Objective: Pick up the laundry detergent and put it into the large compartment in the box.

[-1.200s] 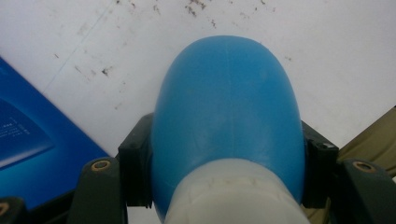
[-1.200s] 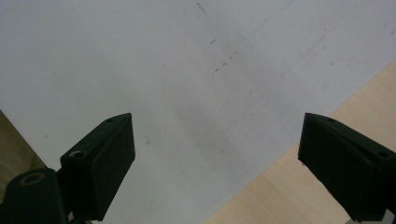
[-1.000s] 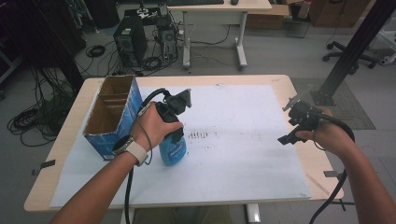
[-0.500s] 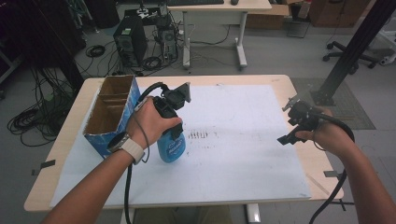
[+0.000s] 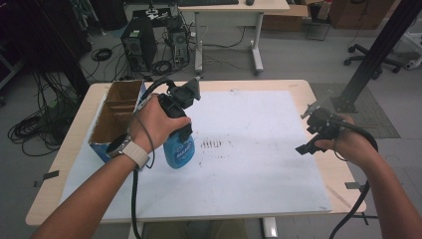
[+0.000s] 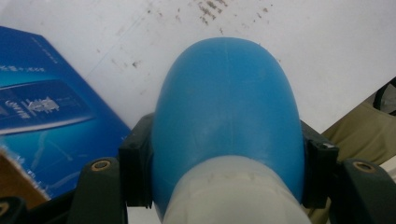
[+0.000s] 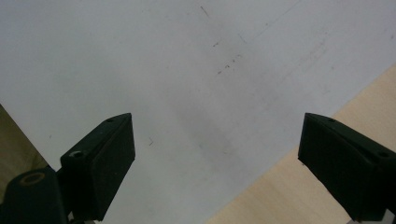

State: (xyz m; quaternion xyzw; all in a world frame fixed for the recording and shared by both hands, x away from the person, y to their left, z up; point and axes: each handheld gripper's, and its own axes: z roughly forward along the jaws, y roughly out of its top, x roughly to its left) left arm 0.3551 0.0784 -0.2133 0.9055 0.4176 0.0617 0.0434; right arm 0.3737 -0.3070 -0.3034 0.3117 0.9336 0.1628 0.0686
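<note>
A blue bottle (image 5: pixel 179 149) with a white neck stands upright beside the cardboard box, just above the white sheet (image 5: pixel 259 149). My left gripper (image 5: pixel 182 130) is shut on it near the top. In the left gripper view its black pads (image 6: pixel 135 172) press both sides of the bottle (image 6: pixel 226 107). My right gripper (image 5: pixel 311 135) hovers over the sheet's right edge, held in the person's right hand. In the right gripper view it (image 7: pixel 217 158) is open, with nothing between its wide-apart jaws.
An open cardboard box (image 5: pixel 117 114) with blue sides (image 6: pixel 51 121) sits at the table's left, close to the bottle. The wooden table edge (image 5: pixel 338 174) shows past the sheet at the right. Desks, cables and computers stand on the floor behind.
My left gripper has lifted the blue bottle a little upward beside the box. The right gripper has stayed where it was.
</note>
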